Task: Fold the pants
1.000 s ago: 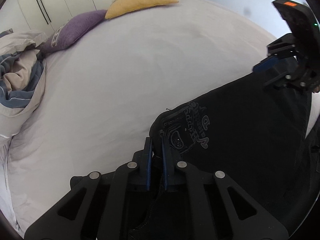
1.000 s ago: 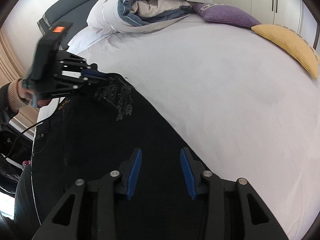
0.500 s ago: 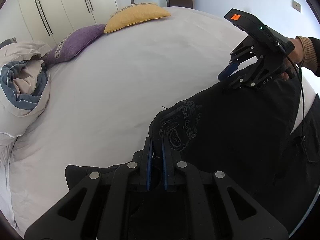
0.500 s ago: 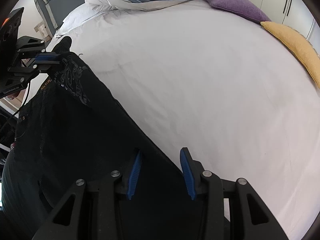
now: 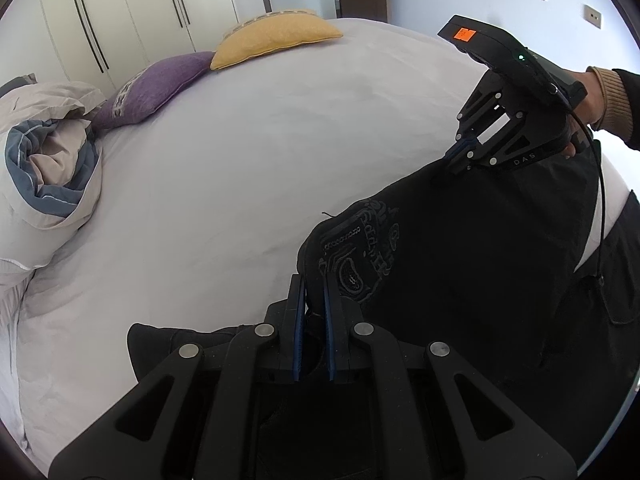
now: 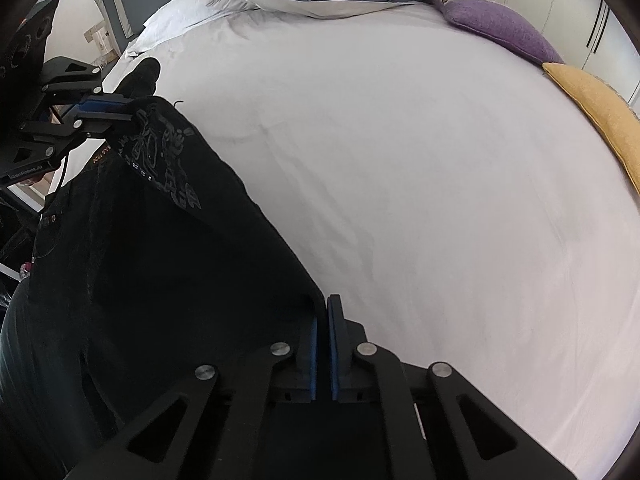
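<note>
1. Both sets of jaws are seen pinched together on black cloth: the left gripper (image 5: 311,300) is clamped on the printed corner of the pants (image 5: 460,264), the right gripper (image 6: 322,322) on the far end of the same edge
2. The pants are held up between the two grippers over the near side of the bed (image 5: 240,152), apart from a pillow pile (image 5: 48,168)
3. The step in hand is judged to be the lift before laying out
4. Next, the stretched edge would need lowering flat onto the sheet, tension kept even
</note>
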A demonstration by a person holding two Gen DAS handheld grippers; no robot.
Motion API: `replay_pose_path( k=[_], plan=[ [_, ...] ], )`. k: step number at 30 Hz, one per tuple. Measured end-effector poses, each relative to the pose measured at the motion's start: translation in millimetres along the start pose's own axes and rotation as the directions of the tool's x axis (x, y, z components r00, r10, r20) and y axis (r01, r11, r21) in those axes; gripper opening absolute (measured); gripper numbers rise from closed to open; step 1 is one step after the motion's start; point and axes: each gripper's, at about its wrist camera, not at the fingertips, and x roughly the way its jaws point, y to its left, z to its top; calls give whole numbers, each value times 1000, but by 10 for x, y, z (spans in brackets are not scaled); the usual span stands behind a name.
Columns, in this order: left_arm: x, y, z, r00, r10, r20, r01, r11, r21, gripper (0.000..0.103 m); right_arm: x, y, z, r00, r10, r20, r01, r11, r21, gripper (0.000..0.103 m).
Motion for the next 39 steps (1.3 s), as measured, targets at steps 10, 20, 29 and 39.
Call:
replay_pose_path(
  k=[10, 20, 29, 39],
  plan=[
    [-250, -105, -162, 1000, -7, 27, 7, 1000, -25, 7, -197, 353, -103, 996, -37, 76, 38, 999, -12, 4],
    [-793, -576, -714, 1000, 19, 21, -21, 997, 72, 8, -535, 1507, -461, 982, -164, 92, 183, 944, -273, 4],
    [-1117, -973, -1379, 998, 57, -23, -54, 992, 118, 8, -680, 2692, -1158, 937, -318, 142, 337, 726, -599, 4],
    [-1321, -1426, -1961, 994, 65, -86, -41, 966, 257, 8, -502, 3307, -1724, 909, -379, 175, 377, 566, -733, 3]
  ],
)
